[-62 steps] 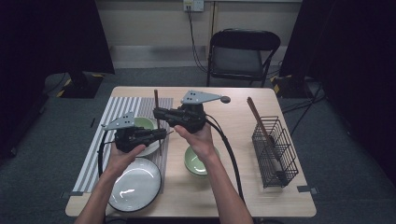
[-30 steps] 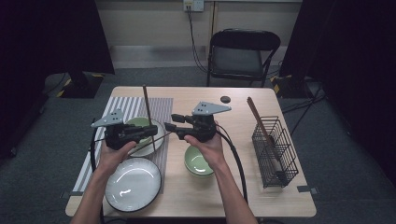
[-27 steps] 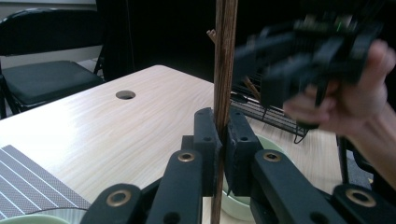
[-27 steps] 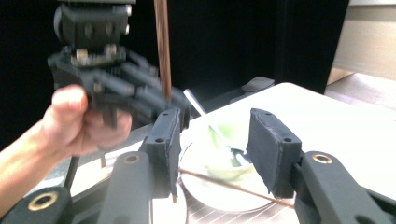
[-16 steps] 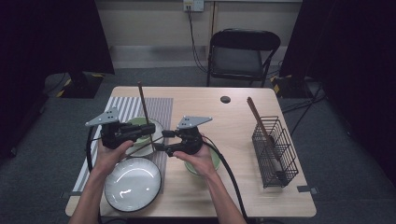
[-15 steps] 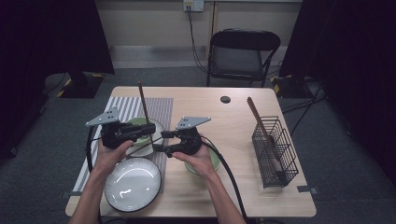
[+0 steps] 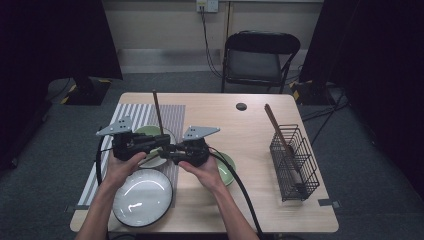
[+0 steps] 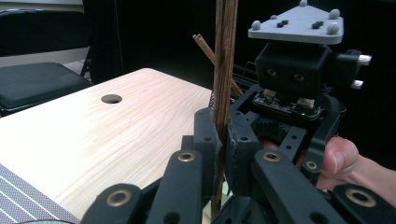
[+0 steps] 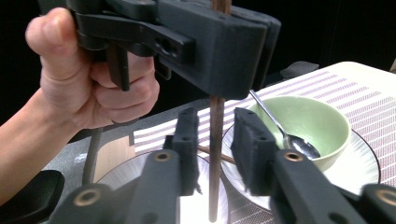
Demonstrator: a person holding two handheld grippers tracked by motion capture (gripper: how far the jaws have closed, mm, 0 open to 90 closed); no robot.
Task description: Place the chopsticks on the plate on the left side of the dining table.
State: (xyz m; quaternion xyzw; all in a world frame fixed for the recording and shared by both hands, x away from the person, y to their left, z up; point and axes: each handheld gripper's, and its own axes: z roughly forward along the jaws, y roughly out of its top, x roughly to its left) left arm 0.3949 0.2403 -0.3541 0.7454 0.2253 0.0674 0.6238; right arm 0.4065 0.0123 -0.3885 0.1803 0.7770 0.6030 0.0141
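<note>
On the counter [image 7: 250, 120], ordered by size: wire basket [image 7: 295, 160] at the right with a wooden utensil leaning in it; white plate [image 7: 142, 197] at the near left edge; striped mat [image 7: 172, 117] carrying a second plate and a green bowl [image 9: 299, 123] with a metal spoon [image 9: 285, 133] resting in it; another green bowl [image 7: 227, 167] partly under the right hand.

Left gripper [image 7: 162, 141]: pads pressed together on a dark wooden chopstick [image 7: 158, 111], held upright above the mat, between the two plates. In the left gripper view the stick [image 8: 225, 74] runs straight up through the pinch, grip low on its length.

Right gripper [image 9: 212, 140]: jaws spread, one either side of the same stick below the left gripper's hold; pads close to it but apart from it, no contact visible. The stick's lower end hangs free, just above the white plate's rim.

Handling judgement: chopstick is light, stiff, thin and smooth, so it will pivot or slip in a single-point pinch. Best hold is square across the shaft, centred on the pads. Closing the right gripper just beneath the left one's pinch should keep it from swinging. A second stick appears to lie low behind, detail unclear.
</note>
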